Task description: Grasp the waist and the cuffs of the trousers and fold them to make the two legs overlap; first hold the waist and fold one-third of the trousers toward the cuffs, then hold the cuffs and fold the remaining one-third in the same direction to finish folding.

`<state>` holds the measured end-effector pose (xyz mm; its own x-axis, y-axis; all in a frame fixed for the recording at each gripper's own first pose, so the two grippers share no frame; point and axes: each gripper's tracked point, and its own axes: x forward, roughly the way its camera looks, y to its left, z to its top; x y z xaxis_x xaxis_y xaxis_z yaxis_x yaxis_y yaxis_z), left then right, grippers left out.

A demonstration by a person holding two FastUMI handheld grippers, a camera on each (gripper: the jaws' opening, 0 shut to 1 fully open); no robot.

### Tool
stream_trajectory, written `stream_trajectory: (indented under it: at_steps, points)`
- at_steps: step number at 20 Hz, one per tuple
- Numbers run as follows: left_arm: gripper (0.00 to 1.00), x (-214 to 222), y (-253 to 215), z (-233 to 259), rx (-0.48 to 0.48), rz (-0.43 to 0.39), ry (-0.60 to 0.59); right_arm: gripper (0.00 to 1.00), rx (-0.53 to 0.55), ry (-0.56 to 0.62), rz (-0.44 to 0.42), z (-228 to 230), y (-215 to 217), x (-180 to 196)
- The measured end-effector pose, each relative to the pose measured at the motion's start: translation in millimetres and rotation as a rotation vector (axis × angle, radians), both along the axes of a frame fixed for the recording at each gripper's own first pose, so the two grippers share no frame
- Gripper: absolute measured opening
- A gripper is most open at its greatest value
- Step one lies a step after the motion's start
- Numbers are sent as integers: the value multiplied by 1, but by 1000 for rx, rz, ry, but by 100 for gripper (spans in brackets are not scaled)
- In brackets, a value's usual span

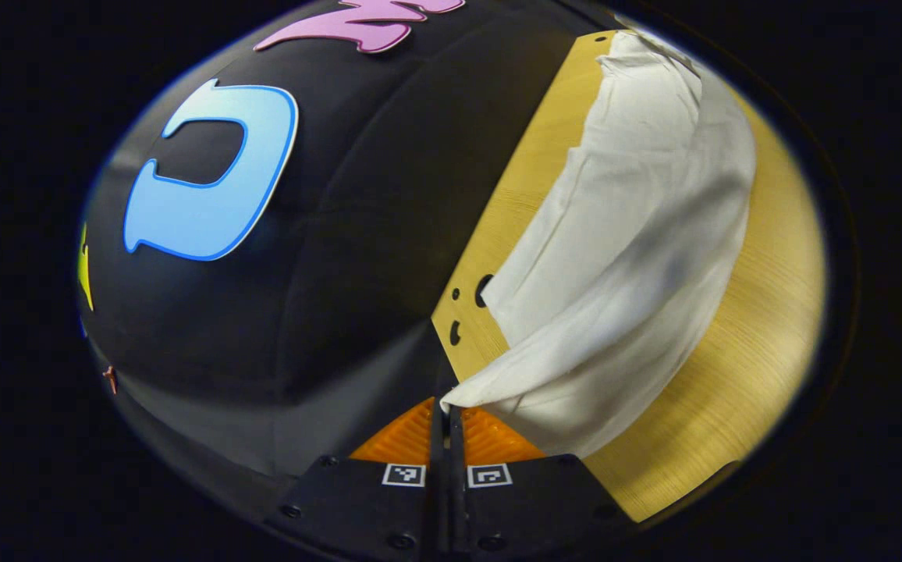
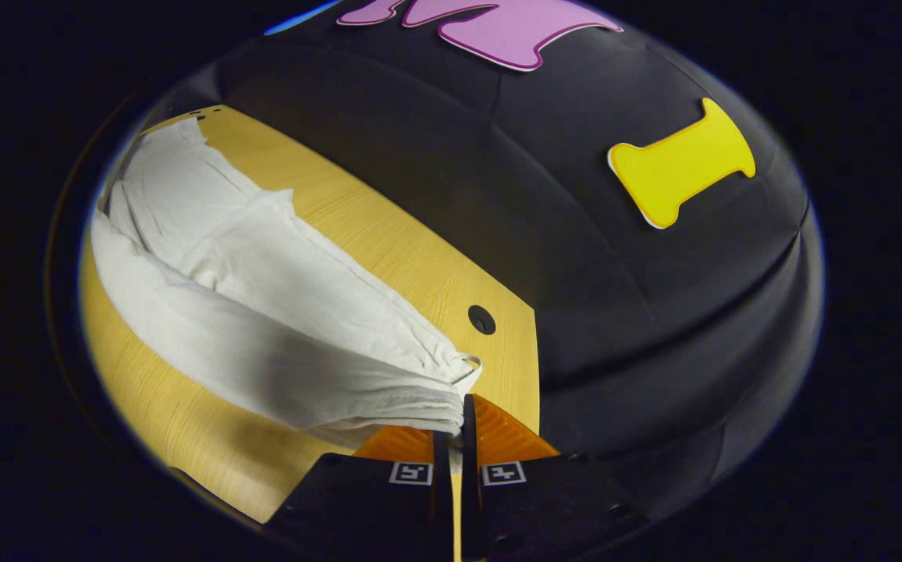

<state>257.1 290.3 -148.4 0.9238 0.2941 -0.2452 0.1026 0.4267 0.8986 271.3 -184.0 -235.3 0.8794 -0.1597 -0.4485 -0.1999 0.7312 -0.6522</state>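
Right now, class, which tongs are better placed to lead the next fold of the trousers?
Neither clearly: left tongs and right tongs both pinch an edge of the white trousers, lifted off the wooden table. Judging cautiously, they should move together.

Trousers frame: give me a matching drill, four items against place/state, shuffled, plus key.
Column 1
1. trousers
2. table
3. left gripper
4. right gripper

Column 2
A. light wood top with round holes near its edge
B. white cloth, lifted at two ends, sagging between them
C. shut on a gathered, pleated edge with a small loop of the trousers
D. shut on a plain corner of the trousers, the table's edge just beyond

Pairs: 1-B, 2-A, 3-D, 4-C
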Motion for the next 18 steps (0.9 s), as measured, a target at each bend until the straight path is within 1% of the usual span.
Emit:
stream_trajectory:
  at_steps: [3, 4, 5, 8, 10, 11, 12, 13, 14, 15, 17, 18]
  points:
    - [5, 42, 3, 11, -85, 49, -45, 8, 88, -34, -62, 11, -1, 23]
    - [5, 58, 2, 13, -138, 76, -53, 8, 144, -37, -98, 11, -2, 32]
    - [5, 73, -2, 12, -168, 88, -59, 8, 196, -39, -128, 11, -2, 37]
    - [5, 104, -15, -3, -262, 128, -52, 8, 366, 0, -224, 4, 3, 54]
    - [5, 116, -23, -21, -317, 153, -43, 8, 443, 38, -260, 0, 7, 57]
    - [6, 119, -27, -30, -347, 164, -31, 14, 472, 66, -287, -7, 5, 56]
    - [5, 118, -39, -46, -402, 159, 6, 30, 545, 112, -298, -16, 13, 53]
    - [25, 116, -59, -49, -462, 137, 19, 44, 588, 127, -295, -18, 20, 56]
    - [30, 118, -66, -46, -495, 126, 4, 58, 621, 121, -283, -15, 24, 57]
    - [44, 118, -68, -46, -528, 125, 0, 66, 631, 114, -282, -14, 24, 56]
    - [82, 99, -67, -35, -575, 155, -30, 94, 656, 83, -275, 3, 20, 50]
    - [84, 92, -66, -28, -605, 167, -61, 97, 686, 60, -268, 15, 19, 45]
